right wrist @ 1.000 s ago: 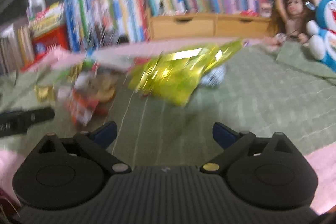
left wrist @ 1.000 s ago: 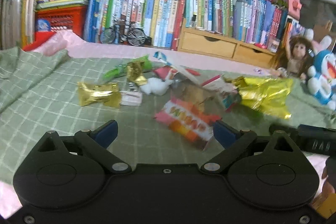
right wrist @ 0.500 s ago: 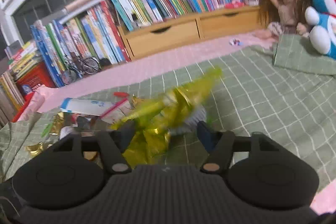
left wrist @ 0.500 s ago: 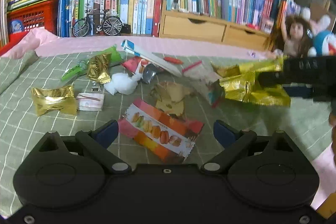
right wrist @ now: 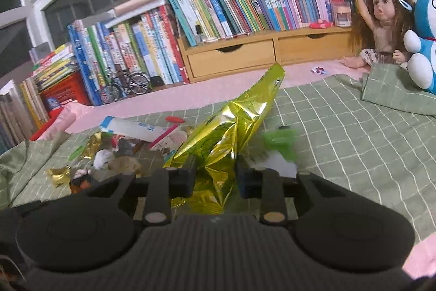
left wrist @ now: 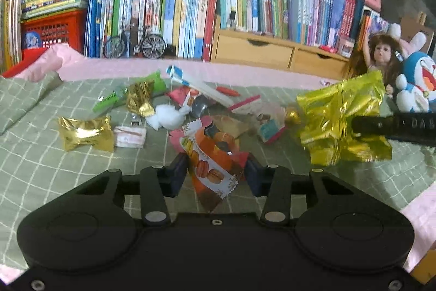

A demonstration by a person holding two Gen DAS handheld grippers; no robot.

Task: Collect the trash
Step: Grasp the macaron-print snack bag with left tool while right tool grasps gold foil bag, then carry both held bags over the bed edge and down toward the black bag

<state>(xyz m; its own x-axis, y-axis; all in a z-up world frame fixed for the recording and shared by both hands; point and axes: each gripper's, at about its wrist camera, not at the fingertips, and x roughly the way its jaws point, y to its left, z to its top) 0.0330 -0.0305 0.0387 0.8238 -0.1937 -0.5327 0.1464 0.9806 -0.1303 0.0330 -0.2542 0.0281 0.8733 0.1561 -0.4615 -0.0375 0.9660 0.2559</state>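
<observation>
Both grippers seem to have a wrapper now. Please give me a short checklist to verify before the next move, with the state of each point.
1. Orange snack wrapper sits between the left gripper jaws, which are closing: ok.
2. Yellow foil bag sits between the right gripper jaws, also closing: ok.
3. Yellow foil bag is lifted clear of the green checked blanket, as the left wrist view shows: ok.
4. Orange snack wrapper is free of the other litter: cannot tell.
5. A bin or bag to drop the trash into is in view: not ok.
6. All litter collected: not ok; the gold candy wrapper and white tissue ball remain.
</observation>
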